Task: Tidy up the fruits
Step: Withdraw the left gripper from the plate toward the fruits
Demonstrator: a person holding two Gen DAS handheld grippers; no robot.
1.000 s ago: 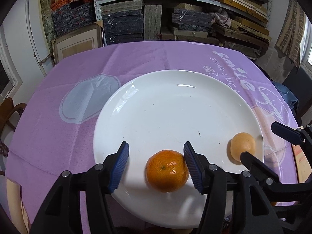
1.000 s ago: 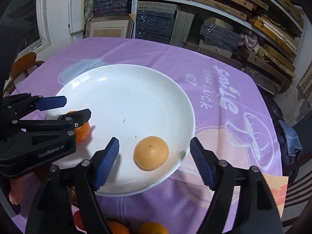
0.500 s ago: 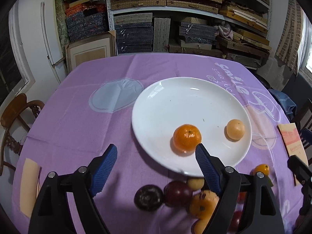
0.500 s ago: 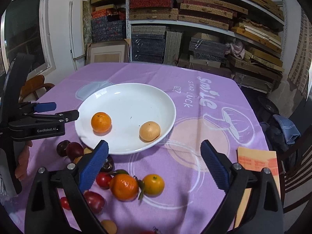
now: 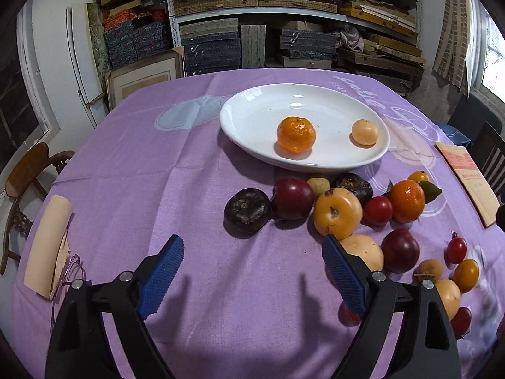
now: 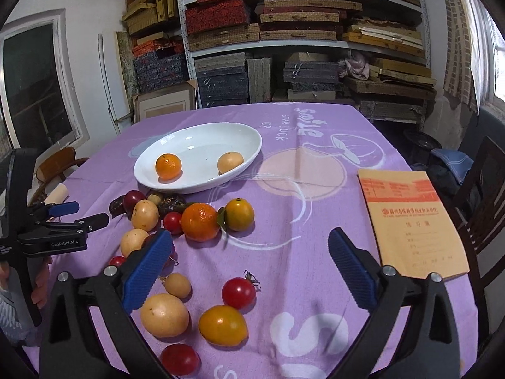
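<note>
Fingers of the left gripper (image 5: 252, 271) and the right gripper (image 6: 249, 267) stand spread wide, holding nothing, and both have drawn back from the white plate (image 5: 252, 126) since a second ago. On it sit the orange mandarin (image 5: 296, 134) and pale fruit (image 5: 364, 132); other fruit lies loose on the purple-clothed counter (image 5: 142, 173).

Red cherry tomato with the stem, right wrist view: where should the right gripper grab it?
Take the tomato across its round middle, coming down from above with the open right gripper. Its stem sticks out at the upper right, so keep the fingers off that side. The yellow fruit sits close in front, so close left-right.
</note>
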